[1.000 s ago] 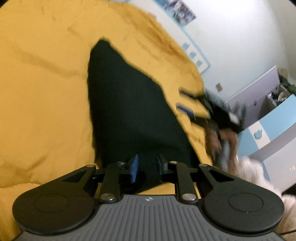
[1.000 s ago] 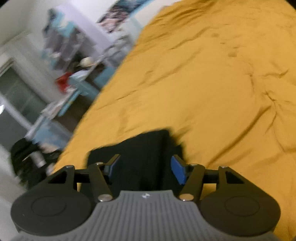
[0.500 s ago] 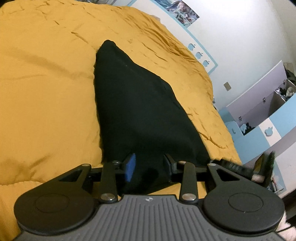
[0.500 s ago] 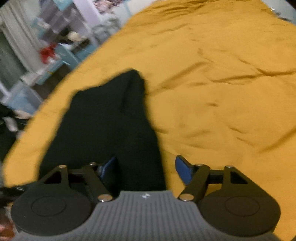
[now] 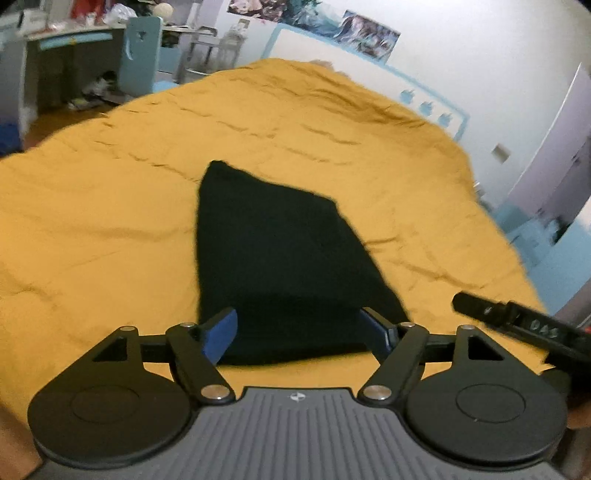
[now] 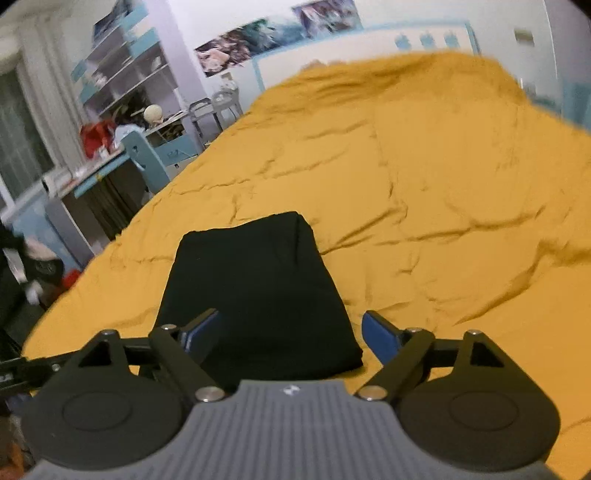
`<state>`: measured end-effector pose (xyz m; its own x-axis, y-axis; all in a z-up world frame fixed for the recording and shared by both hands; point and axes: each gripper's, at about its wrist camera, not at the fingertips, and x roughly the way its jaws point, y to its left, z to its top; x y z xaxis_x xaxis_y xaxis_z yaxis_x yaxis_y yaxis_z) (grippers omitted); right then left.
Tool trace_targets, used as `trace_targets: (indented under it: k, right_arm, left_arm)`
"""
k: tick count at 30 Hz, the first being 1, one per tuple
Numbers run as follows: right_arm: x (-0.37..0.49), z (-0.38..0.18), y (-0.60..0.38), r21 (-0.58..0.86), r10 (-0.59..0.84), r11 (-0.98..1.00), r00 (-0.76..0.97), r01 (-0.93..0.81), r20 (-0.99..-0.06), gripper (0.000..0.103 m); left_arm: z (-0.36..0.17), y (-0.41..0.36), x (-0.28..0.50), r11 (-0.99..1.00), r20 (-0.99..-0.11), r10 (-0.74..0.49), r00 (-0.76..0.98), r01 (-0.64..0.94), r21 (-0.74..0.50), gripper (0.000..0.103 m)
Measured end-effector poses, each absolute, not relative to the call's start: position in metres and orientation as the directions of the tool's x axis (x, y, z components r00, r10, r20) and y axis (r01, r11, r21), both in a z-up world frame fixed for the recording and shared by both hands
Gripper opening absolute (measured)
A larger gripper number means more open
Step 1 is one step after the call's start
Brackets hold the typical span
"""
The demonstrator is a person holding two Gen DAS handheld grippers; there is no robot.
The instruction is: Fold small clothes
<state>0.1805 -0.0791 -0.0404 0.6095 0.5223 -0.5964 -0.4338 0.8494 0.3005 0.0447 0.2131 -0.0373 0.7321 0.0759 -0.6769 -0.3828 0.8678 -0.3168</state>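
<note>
Bed surface: your work lies on a mustard-yellow quilt (image 5: 110,221) that covers the whole bed, creased in shallow ridges and seams.
Garment: the black folded cloth (image 5: 280,258) lies flat on the quilt near your edge of the bed, narrowing toward its far end; nothing is gripping it.
Left gripper (image 5: 304,328): your jaws have just been opening and now stand wide apart, raised above the near edge of the cloth, blue pads clear of it.
Right gripper (image 6: 290,332): also just opened, jaws spread wide over the near end of the cloth, pressing on nothing.
Far wall: white, with a row of posters (image 5: 314,18) above a blue-edged headboard (image 6: 362,40).
Left of the bed: a cluttered desk (image 6: 92,173), a pale blue chair (image 5: 142,51) and open shelves (image 6: 122,62).
Right of the bed: pale lilac and blue cabinets (image 5: 554,155).
</note>
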Motion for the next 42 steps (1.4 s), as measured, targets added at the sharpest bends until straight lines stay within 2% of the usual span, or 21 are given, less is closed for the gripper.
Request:
trace_targets:
  k: [5, 15, 42]
  right_arm:
    - [0.136, -0.027, -0.074, 0.211, 0.480, 0.864, 0.623, -0.457, -0.617, 0.082]
    - [0.083, -0.037, -0.080, 0.159, 0.435, 0.879, 0.622, -0.449, -0.651, 0.081]
    - [0.069, -0.030, -0.082, 0.135, 0.427, 0.877, 0.616, -0.462, -0.662, 0.082]
  left_arm:
    - [-0.039, 0.188, 0.026, 0.858, -0.729, 0.147, 0.669, -0.453, -0.243, 0.087]
    - [-0.028, 0.163, -0.005, 0.865, -0.727, 0.171, 0.665, -0.455, -0.212, 0.087]
    - [-0.030, 0.159, -0.007, 0.866, -0.732, 0.154, 0.663, -0.448, -0.223, 0.085]
